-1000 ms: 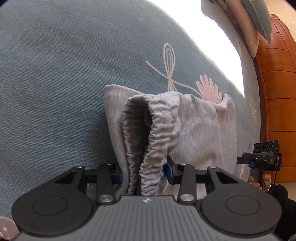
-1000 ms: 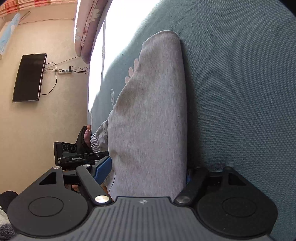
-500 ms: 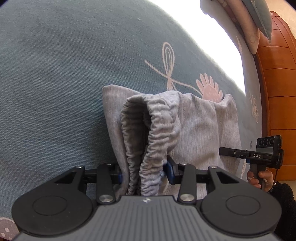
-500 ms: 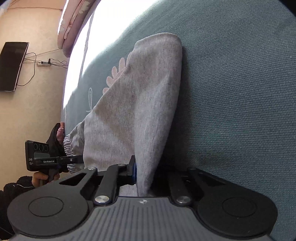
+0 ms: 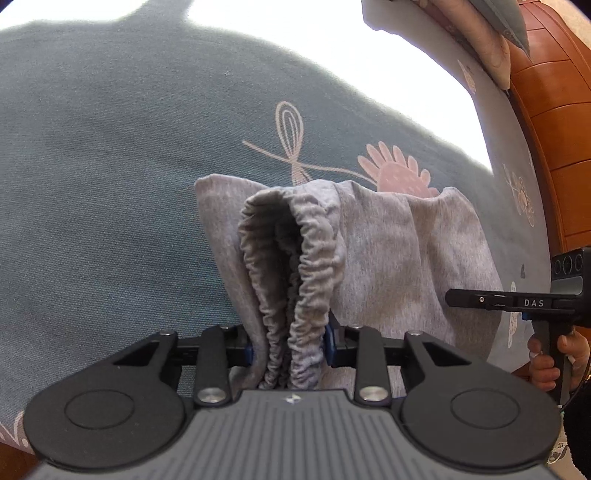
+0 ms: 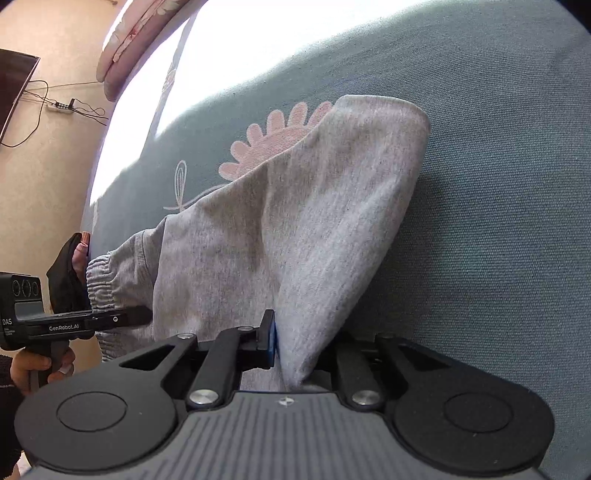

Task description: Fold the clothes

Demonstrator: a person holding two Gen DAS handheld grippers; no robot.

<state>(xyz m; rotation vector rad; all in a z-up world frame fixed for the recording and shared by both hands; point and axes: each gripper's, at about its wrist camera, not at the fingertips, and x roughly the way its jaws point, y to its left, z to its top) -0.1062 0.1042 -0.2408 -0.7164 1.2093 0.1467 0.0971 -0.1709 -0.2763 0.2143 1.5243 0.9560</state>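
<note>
Grey trousers (image 5: 406, 258) lie folded on a teal bedspread (image 5: 110, 184). Their near edge is lifted at both ends. My left gripper (image 5: 290, 343) has the gathered elastic waistband (image 5: 310, 266) between its blue pads. Its jaws are closing on it and the pads press the fabric. My right gripper (image 6: 295, 343) pinches the folded leg end of the grey trousers (image 6: 295, 206). Its jaws are easing open slightly, and the fabric stays clamped between them. Each view shows the other gripper from the side, held by a hand (image 5: 546, 362).
The bedspread (image 6: 498, 184) carries pink flower and whisk prints. An orange wooden headboard (image 5: 554, 110) and stacked pillows (image 5: 480, 33) stand at the right in the left wrist view. A dark screen (image 6: 11, 92) and a power strip (image 6: 59, 106) are on the beige wall.
My right gripper's jaws went from wide open around the trousers' fold to shut on it. Both grippers have risen, lifting the near edge of the trousers off the bedspread.
</note>
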